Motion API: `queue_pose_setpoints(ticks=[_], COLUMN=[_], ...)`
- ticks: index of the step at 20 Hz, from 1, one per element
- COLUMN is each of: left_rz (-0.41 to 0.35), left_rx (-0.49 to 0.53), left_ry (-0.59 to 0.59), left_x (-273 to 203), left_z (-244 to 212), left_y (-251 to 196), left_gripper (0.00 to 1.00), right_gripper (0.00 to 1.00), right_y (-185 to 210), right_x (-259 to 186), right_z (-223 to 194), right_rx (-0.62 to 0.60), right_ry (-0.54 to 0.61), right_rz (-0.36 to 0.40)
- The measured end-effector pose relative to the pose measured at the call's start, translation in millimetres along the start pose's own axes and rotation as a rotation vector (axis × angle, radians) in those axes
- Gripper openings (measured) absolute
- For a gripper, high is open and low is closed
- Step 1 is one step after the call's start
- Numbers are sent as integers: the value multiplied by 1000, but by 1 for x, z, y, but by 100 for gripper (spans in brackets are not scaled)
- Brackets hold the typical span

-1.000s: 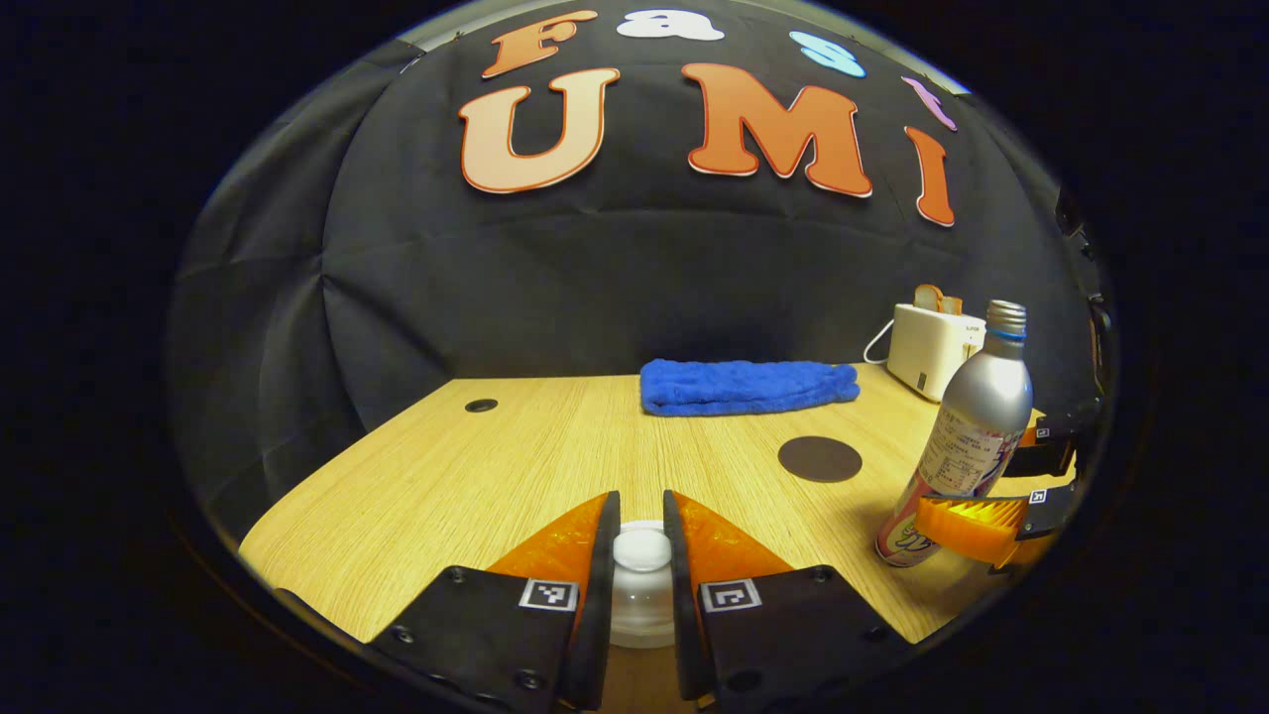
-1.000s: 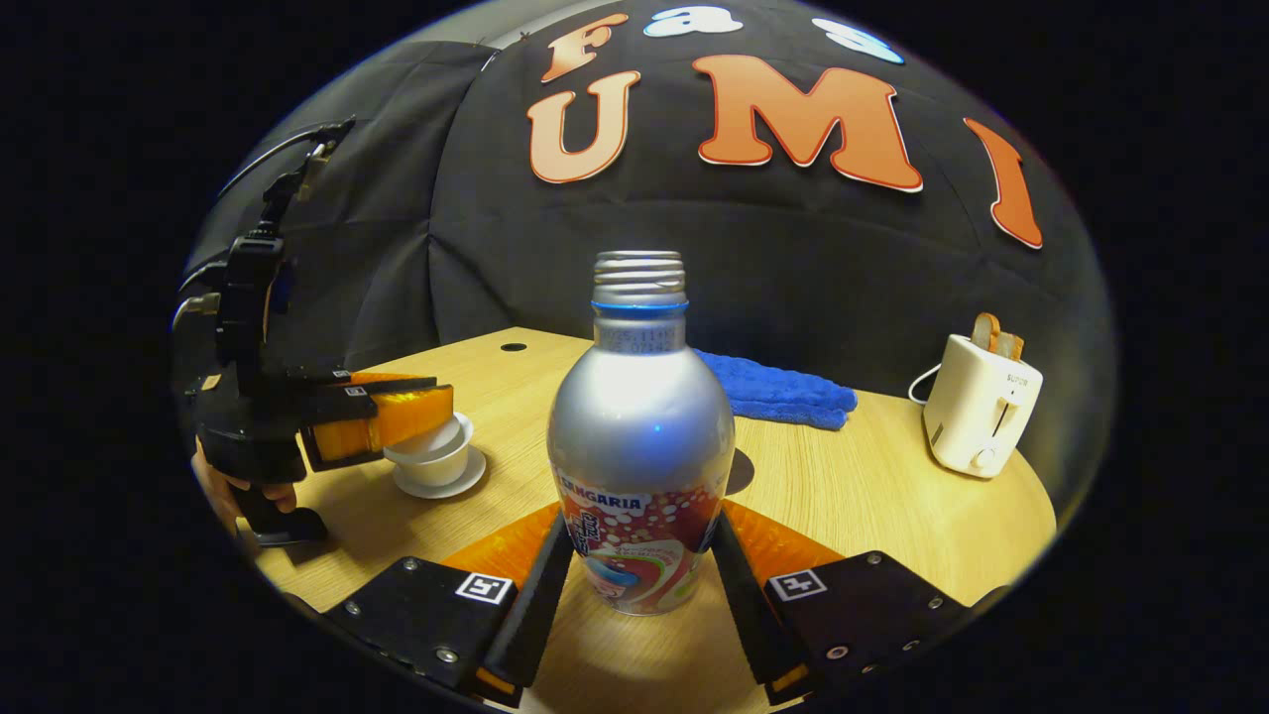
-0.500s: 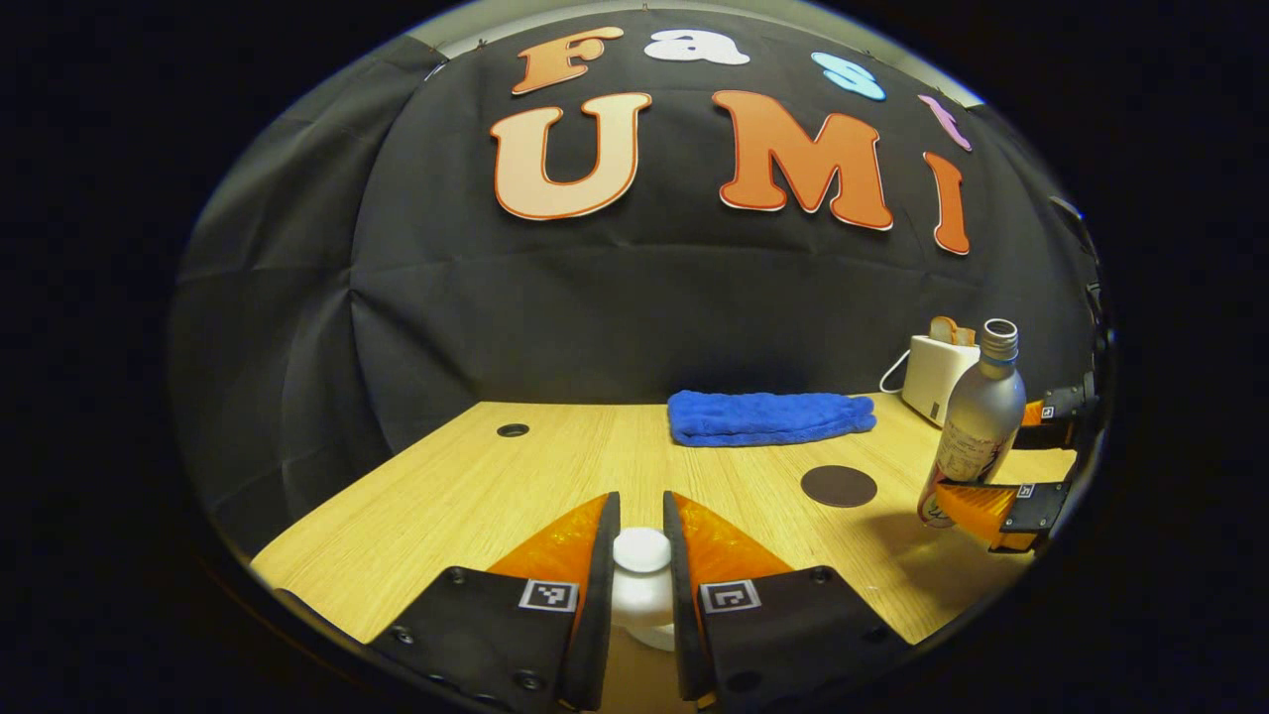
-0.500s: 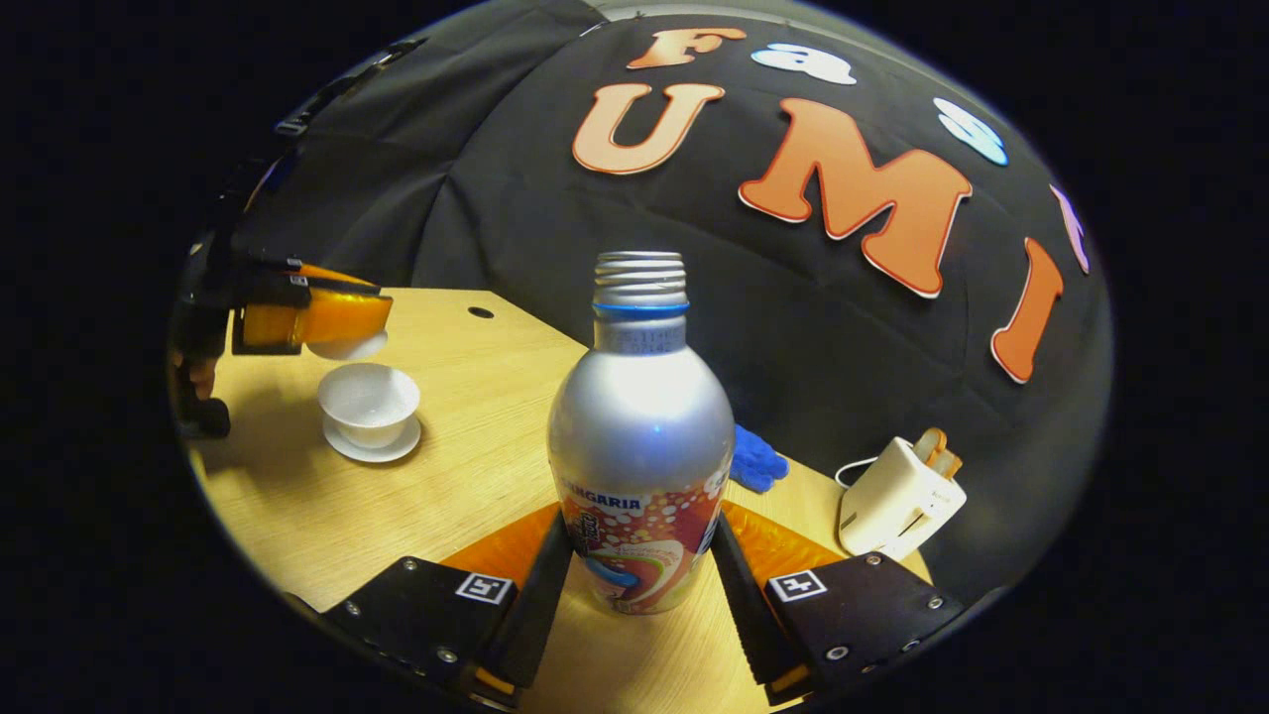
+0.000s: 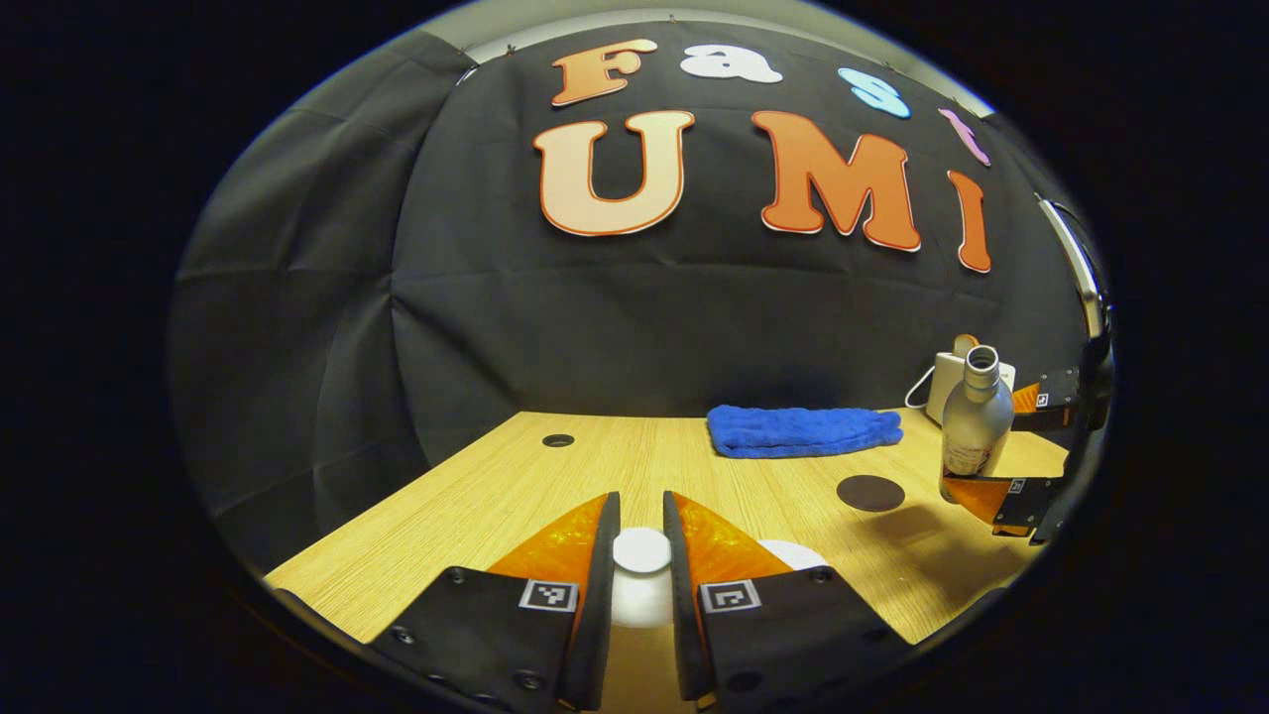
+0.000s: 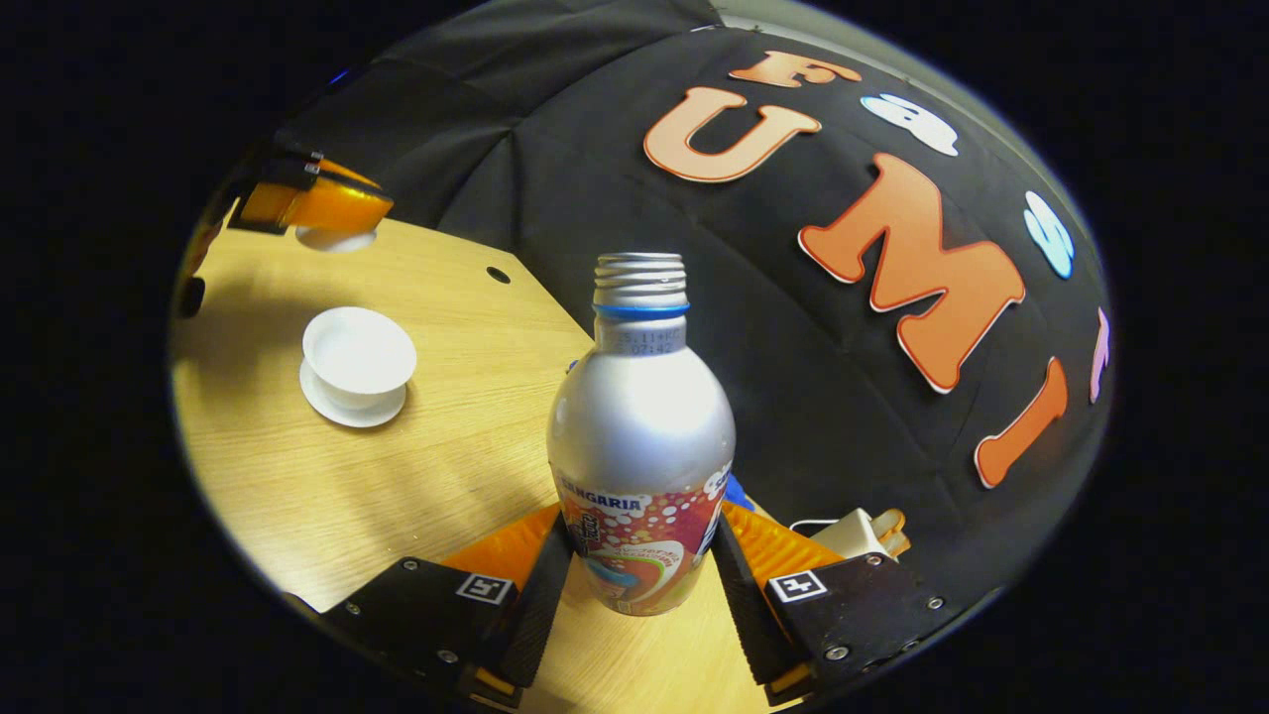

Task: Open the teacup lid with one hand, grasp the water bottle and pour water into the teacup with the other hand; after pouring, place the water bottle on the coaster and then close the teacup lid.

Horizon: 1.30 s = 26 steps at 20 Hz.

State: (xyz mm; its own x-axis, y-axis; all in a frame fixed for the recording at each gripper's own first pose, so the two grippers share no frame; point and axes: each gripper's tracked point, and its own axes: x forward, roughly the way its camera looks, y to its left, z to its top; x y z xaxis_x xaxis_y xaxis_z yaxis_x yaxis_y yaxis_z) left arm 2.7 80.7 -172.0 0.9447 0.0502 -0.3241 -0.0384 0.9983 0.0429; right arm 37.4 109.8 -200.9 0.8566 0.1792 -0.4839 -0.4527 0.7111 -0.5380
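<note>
Fingers first: right gripper [image 6: 639, 595] clamped on the lower, printed part of the water bottle [image 6: 639, 446], both fingers pressing its sides; left gripper [image 5: 641, 555] pinched on the knob of the teacup lid [image 5: 641, 548], lid held aloft above the table.

Largest downward:

Wooden table [image 6: 327, 476], bare in the middle, bearing everything else.

Blue towel [image 5: 803, 430] folded at the far edge; white toaster [image 6: 858, 534] partly hidden behind the right gripper.

Water bottle: metal, stiff, uncapped, threaded neck showing. Smooth and likely slippery, so a firm squeeze low on the body seems right. Fill level not visible; weight hard to judge, probably moderate. Off the table and tilted relative to it, judging by the slanted tabletop in the right gripper view; seen in the left gripper view at far right, just beyond the coaster.

Teacup [image 6: 358, 352]: white, open, standing on its saucer [image 6: 352, 405], well apart from the bottle, below and beside the raised lid. Looks like thin porcelain, so fragile; light enough to be knocked over by a bump from the bottle neck.

Dark round coaster [image 5: 869, 492], flat on the table, unoccupied.

Lid: small, light, brittle-looking, best taken by the knob, as now. Rim mostly hidden between the fingers.

Judged stage: lid off, bottle lifted, pouring not yet begun.
</note>
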Motion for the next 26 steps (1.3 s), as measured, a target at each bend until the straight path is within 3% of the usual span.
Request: queue_pose_setpoints(ticks=[6,10,17,21,26], left_rz=[44,77,105,103,108], left_rx=[-14,-33,-50,-51,-47], left_ry=[-4,2,1,-3,-9], left_x=[-13,-16,-22,-23,-25], left_z=[-1,-7,-9,-8,-8], left_y=[28,46,64,67,72], left_gripper=[31,31,31,31,31], right_gripper=[77,77,77,77,77], right_y=[-5,-9,-4,3,9], right_x=[4,18,19,16,24], right_z=[11,23,34,41,53], right_rx=[-110,-255,-421,-480,-602], right_ry=[-19,-36,-81,-104,-136], right_rz=[-52,-121,-175,-154,-193])
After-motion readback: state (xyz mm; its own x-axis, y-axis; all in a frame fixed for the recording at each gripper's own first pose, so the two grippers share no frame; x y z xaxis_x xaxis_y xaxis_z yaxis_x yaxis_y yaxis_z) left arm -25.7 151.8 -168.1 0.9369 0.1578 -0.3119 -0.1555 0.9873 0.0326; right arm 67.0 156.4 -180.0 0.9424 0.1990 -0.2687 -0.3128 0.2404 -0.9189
